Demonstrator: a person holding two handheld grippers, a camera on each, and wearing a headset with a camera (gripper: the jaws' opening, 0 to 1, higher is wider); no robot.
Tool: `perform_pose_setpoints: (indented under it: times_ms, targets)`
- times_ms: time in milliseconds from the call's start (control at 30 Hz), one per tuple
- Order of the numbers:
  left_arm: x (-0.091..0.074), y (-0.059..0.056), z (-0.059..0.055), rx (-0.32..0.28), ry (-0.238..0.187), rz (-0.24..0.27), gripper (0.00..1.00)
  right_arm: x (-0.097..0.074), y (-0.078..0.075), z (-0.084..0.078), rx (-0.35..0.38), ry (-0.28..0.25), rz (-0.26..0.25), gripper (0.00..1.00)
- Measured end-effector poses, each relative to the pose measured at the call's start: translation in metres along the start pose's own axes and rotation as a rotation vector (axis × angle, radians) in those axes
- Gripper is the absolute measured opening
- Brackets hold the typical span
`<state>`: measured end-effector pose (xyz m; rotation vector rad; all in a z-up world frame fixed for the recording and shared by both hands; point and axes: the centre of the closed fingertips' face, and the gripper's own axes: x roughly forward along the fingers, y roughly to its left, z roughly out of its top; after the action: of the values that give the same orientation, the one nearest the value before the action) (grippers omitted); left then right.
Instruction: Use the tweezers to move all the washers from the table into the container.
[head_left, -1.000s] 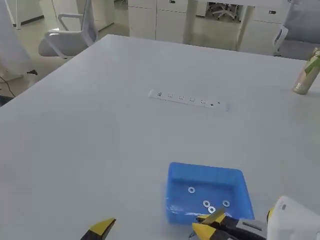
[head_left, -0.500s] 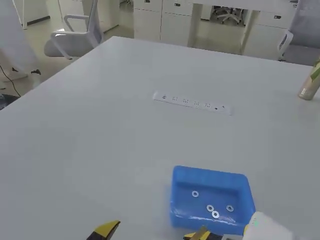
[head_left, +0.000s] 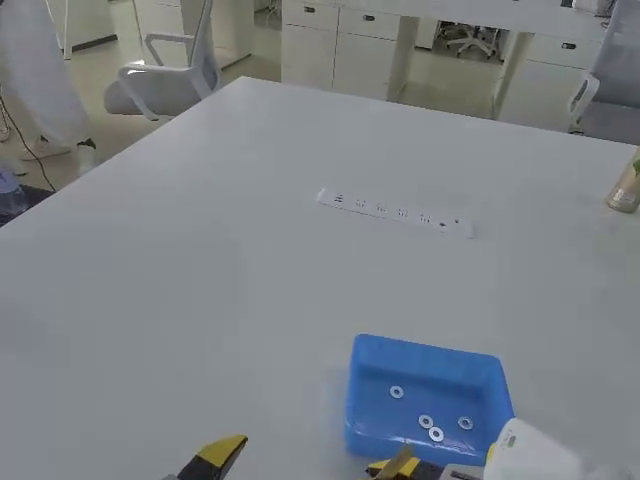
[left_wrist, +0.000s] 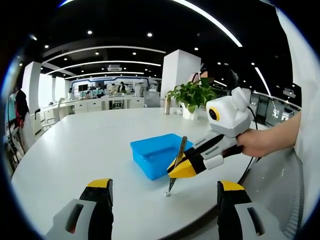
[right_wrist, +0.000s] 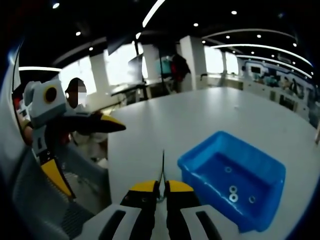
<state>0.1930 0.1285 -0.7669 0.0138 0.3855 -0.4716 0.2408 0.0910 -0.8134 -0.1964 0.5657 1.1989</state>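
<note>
1. Your left gripper (left_wrist: 164, 186) is at the near left of the white table (head_left: 200, 250). Its two yellow-tipped jaws stand wide apart.
2. To its right is your right gripper (right_wrist: 161, 186). Its jaws are pressed together, clamped on the tweezers (left_wrist: 176, 160). The tweezers are thin and metal, and they slant forward and down toward the tabletop.
3. One small washer (left_wrist: 166, 193) lies on the table right at the tweezer tips. It is just on the near side of the container wall. You cannot tell whether the tips are pinching it or only touching it.
4. The blue container (head_left: 480, 362) stands upright on the table, just beyond the right gripper and a little to its right. It is apart from the left gripper, off to that gripper's right. In the right gripper view it sits just beside the closed jaws, on their right.
5. Four washers in the container (head_left: 426, 422) lie flat on its floor. Three are clustered toward the near wall and one lies farther back.
</note>
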Motion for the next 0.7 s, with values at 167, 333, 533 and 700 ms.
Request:
perform_pose_setpoints:
  times_ms: [167, 333, 533, 700]
  targets:
    - [0.0, 0.0, 0.001, 0.001, -0.004, 0.002, 0.87, 0.002, -0.003, -0.004, 0.014, 0.007, -0.002, 0.03]
    - [0.001, 0.0, 0.001, 0.0, -0.004, 0.005, 0.87, 0.005, -0.003, -0.002, 0.014, 0.003, 0.005, 0.03]
    - [0.001, -0.001, 0.0, 0.001, -0.002, 0.002, 0.87, 0.009, -0.002, 0.0, 0.002, 0.007, 0.006, 0.04]
    - [0.001, 0.0, -0.001, 0.002, 0.001, 0.003, 0.87, 0.01, -0.002, 0.0, -0.011, 0.012, 0.009, 0.04]
